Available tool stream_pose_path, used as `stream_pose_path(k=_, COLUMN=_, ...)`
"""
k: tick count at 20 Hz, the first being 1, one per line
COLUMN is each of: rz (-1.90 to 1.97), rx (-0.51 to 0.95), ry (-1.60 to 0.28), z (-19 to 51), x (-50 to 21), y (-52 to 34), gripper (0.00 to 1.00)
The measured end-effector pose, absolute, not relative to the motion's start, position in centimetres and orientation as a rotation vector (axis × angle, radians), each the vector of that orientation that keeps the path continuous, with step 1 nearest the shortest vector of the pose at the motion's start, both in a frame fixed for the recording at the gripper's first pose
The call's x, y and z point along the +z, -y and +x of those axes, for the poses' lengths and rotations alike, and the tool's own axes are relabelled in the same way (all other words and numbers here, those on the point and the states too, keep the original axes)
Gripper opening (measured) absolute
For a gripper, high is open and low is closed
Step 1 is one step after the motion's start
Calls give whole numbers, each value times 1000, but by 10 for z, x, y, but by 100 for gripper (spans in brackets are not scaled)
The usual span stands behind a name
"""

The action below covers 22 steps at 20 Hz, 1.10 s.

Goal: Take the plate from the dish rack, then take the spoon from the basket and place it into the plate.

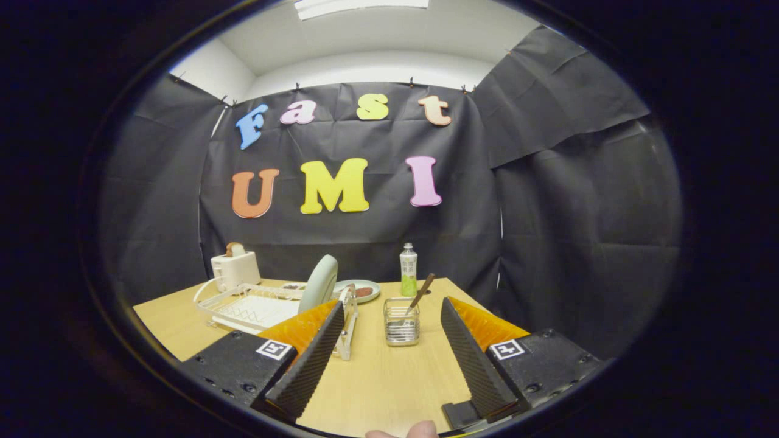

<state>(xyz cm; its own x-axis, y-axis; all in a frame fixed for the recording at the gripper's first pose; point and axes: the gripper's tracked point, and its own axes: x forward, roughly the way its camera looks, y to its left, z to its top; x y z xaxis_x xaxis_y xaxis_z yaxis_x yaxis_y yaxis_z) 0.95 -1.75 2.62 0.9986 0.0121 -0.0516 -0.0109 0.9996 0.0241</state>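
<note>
Table (377,389) of pale wood spreads under the gripper (389,331), held level, fingers spread wide and empty. Beyond the left finger a white dish rack (243,307) holds the upright plate (319,283). Ahead between the fingers the wire basket (401,322) holds the spoon (421,292). The bottle's (408,269) label is unreadable.

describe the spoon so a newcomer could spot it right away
On the wooden table, ahead of the open gripper, stands a small wire basket, right of the white dish rack. The spoon leans out of it, brown handle slanting up toward the bottle: the only thin stick-like thing there.
</note>
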Motion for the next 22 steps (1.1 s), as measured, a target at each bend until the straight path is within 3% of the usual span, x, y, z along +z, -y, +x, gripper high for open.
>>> stream_pose_path(k=11, rz=51, rx=157, ry=-145, z=86, x=129, y=-9, gripper=100)
stream_pose_path(k=22, rz=-128, rx=239, ry=-522, z=186, x=138, y=-79, gripper=100)
